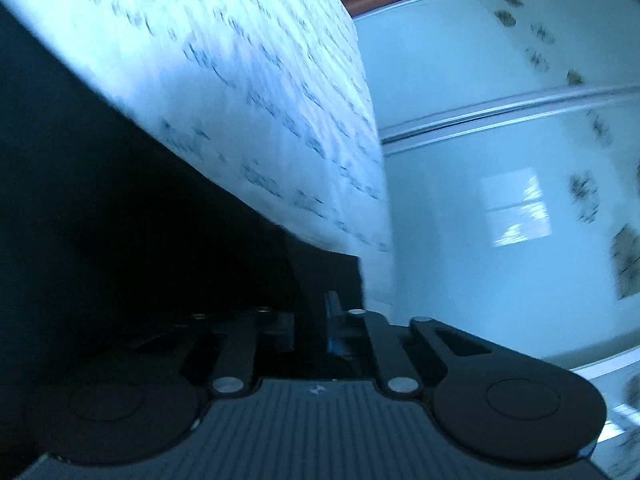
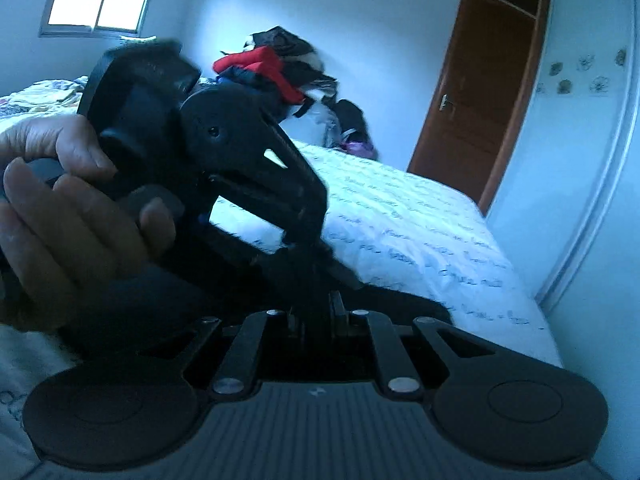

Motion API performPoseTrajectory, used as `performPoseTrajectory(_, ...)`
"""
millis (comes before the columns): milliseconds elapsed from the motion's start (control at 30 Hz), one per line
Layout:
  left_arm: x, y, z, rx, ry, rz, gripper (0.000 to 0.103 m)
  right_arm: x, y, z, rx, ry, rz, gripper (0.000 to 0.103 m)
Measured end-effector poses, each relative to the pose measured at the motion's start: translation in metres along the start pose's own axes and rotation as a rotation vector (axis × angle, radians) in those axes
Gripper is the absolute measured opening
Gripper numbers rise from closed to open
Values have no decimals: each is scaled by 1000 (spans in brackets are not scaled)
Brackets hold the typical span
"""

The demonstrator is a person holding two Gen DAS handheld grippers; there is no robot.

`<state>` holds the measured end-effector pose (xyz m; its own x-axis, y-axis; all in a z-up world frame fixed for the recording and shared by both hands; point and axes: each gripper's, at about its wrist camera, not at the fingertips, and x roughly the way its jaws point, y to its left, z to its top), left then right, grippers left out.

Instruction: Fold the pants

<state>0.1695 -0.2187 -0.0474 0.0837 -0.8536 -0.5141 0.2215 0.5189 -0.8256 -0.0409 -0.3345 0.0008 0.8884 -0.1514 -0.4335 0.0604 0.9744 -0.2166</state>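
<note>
pants (image 2: pixel 132 304): dark cloth, lifted off the bed (image 2: pixel 420 220), bunched between both tools. my right claw (image 2: pixel 316 320) looks pinched shut on a fold; my left claw (image 1: pixel 320 308) likewise closed on dark fabric. hand (image 2: pixel 60 200) grips the left tool. risk, as i judge: blurred, thin bites, so cloth may slip and the fold skew.

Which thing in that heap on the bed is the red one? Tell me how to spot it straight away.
Start at the bed with its white, script-printed sheet, and follow it to the far end by the wall. There sits a pile of clothes, mostly dark. The red garment lies near its top left, the only bright red among them.
</note>
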Motion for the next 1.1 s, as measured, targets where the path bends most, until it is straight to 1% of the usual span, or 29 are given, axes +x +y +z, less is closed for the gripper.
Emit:
performPoseTrajectory(67, -8, 4, 2, 1, -3, 31, 11, 1, 8, 2, 11, 4, 27, 10)
performPoseTrajectory(133, -17, 5, 5, 39, -5, 70, 11, 5, 17, 5, 7, 9, 53, 10)
performPoseTrajectory(200, -28, 1, 5, 135, -24, 151, 11, 10, 28, 8, -13, 14, 84, 10)
performPoseTrajectory(333, -46, -6, -2, 332, -110, 328, 11, 20, 48, 15, -30, 19, 166, 10)
performPoseTrajectory(500, -66, 0, -5, 446, -177, 451, 11, 30, 77, 26, -51, 13, 241, 10)
performPoseTrajectory(567, -76, 6, -4, 466, -196, 478, 11, 33, 90, 31, -75, 11, 267, 10)
performPoseTrajectory(667, -90, 14, -1, 479, -213, 484, 11, 39, 105, 35, -103, 4, 298, 10)
performPoseTrajectory(833, -92, 22, 2, 518, -233, 520, 12, 52, 121, 38, -116, 12, 313, 10)
performPoseTrajectory(900, -94, 24, 0, 529, -248, 531, 12, 59, 119, 40, -115, 24, 316, 10)
performPoseTrajectory(1000, -97, 26, -1, 523, -270, 527, 12, 61, 116, 40, -93, 30, 323, 11)
performPoseTrajectory(1100, -102, 28, 0, 520, -294, 524, 12, 61, 105, 43, -59, 15, 350, 11)
